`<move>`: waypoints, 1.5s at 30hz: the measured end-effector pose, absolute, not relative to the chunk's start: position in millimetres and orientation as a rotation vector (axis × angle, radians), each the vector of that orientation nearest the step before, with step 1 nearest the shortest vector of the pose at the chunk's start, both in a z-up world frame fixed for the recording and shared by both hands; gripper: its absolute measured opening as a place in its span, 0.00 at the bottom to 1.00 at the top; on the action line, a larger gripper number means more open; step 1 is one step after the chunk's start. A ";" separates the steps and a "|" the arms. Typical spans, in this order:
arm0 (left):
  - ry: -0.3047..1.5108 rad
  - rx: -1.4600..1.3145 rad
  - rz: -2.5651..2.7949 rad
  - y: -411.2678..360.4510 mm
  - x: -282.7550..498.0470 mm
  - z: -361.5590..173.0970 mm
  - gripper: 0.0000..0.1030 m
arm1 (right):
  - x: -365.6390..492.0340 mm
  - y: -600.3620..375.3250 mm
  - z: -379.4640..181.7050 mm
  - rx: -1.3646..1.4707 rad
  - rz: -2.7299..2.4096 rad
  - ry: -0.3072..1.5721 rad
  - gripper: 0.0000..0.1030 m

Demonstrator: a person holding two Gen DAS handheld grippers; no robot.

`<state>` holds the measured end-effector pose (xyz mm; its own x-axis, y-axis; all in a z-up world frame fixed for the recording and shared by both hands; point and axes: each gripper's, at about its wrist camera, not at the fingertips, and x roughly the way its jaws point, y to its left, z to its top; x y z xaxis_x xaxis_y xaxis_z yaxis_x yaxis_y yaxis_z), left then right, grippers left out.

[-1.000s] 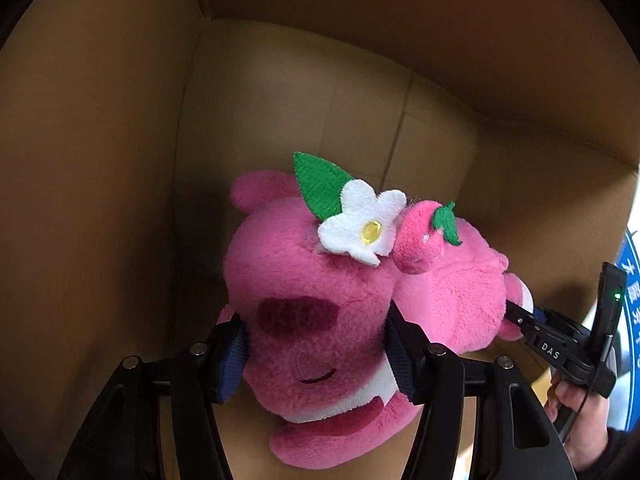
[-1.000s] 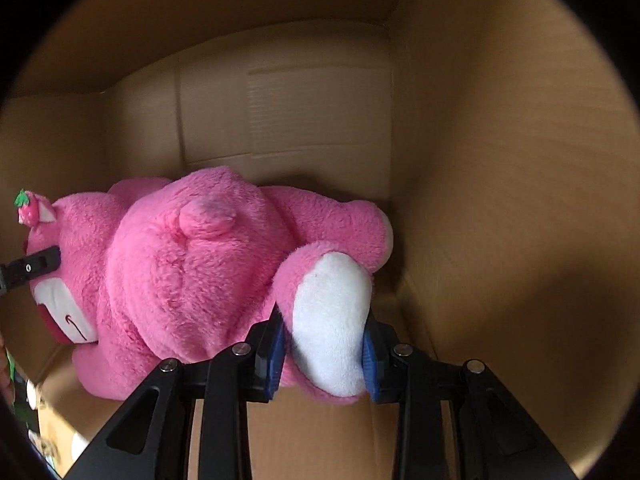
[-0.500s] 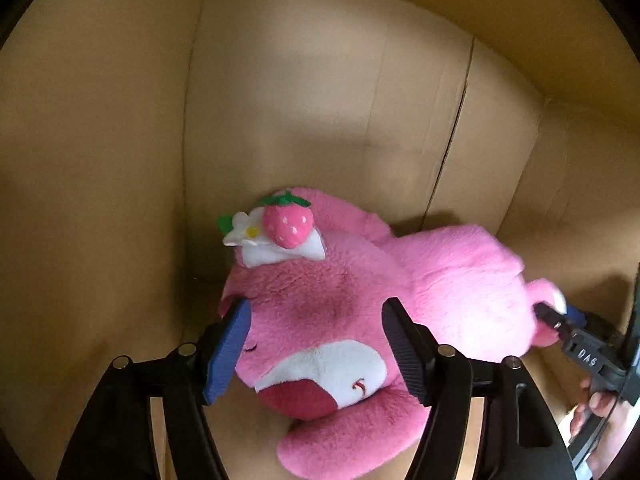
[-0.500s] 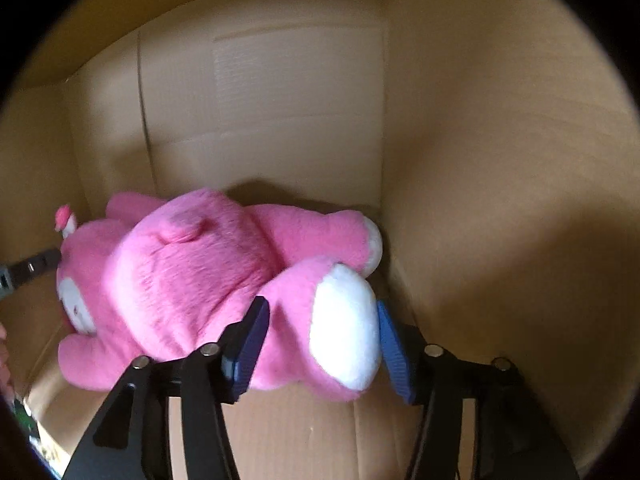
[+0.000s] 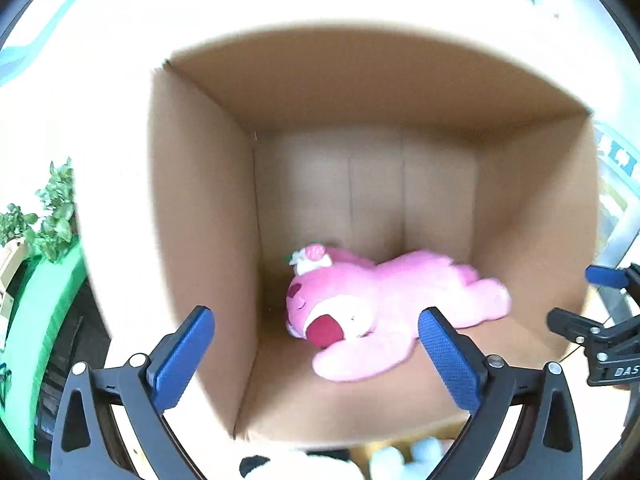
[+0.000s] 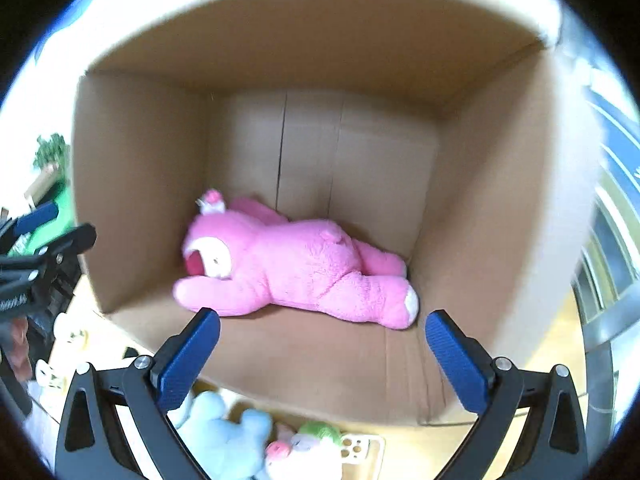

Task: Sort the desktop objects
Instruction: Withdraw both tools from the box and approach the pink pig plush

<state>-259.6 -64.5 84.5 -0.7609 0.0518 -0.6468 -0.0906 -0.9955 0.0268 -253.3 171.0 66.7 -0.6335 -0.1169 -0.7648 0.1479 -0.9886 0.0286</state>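
Observation:
A big pink plush bear (image 5: 384, 312) with a strawberry and flower on its ear lies on its side on the floor of an open cardboard box (image 5: 200, 220). It also shows in the right wrist view (image 6: 304, 264), inside the same box (image 6: 136, 184). My left gripper (image 5: 316, 356) is open and empty, held back outside the box mouth. My right gripper (image 6: 322, 356) is open and empty too, back from the bear's feet. Each gripper shows at the edge of the other's view.
Several small plush toys lie on the wooden surface in front of the box: a light blue one (image 6: 220, 436), a pink and green one (image 6: 308, 448), and pale ones (image 6: 68, 336) at the left. A green plant (image 5: 48, 208) stands at the far left.
Both grippers opened, let go of the bear and pulled back out of the box. The bear now lies on the box floor.

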 end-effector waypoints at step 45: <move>-0.280 -1.264 2.435 -181.1 -79.5 33.5 1.00 | -40.7 75.3 56.6 1.373 -2.591 0.024 1.00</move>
<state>-79.5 -181.1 33.5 -0.5225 0.4203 -0.7418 -0.2408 -0.9074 -0.3445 -40.7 75.3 56.6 -0.5443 -0.1763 -0.8201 0.1913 -0.9780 0.0832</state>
